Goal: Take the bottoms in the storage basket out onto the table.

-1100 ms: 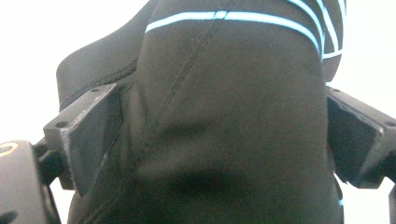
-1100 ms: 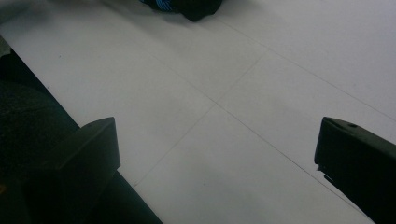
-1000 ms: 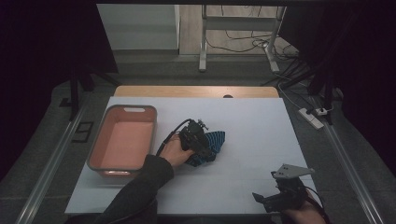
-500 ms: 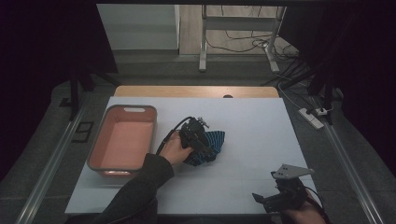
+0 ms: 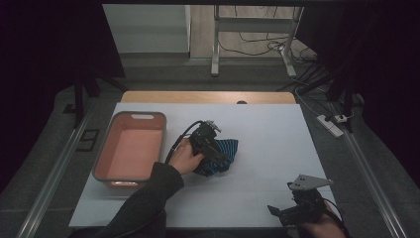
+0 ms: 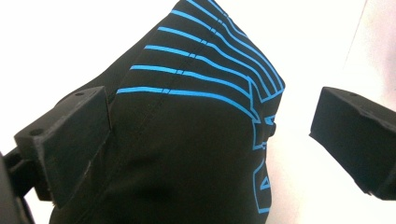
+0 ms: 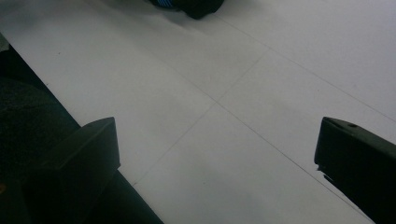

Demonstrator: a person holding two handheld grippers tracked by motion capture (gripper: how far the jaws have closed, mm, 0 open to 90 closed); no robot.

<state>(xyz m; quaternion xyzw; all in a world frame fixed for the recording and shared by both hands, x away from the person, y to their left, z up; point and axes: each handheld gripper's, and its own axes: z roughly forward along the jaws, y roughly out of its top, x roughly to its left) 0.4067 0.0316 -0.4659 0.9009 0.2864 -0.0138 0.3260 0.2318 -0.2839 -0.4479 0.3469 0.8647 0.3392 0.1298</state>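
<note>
High view: white tabletop point(image 5: 267, 134). Salmon-pink bin point(image 5: 130, 148) sits at its left side. Just right of the bin lies a black garment with blue stripes point(image 5: 229, 149), bunched. Left claw point(image 5: 214, 148) is over the garment's bin-side part, held by the left hand point(image 5: 184, 157), dark sleeve point(image 5: 141, 203) behind it; its cable loops toward the bin. Right claw point(image 5: 277, 213) is well right of the bin, at the near edge of the tabletop, far from the garment.

Left gripper view: left claw point(image 6: 210, 135) released, jaws wide apart. Garment point(image 6: 187, 140) lies between them; one jaw touches the cloth, the other stands clear of it.

Right gripper view: right claw point(image 7: 217, 163) released, jaws spread over bare tabletop point(image 7: 261, 93). Garment point(image 7: 189, 5) far off at top edge.
</note>
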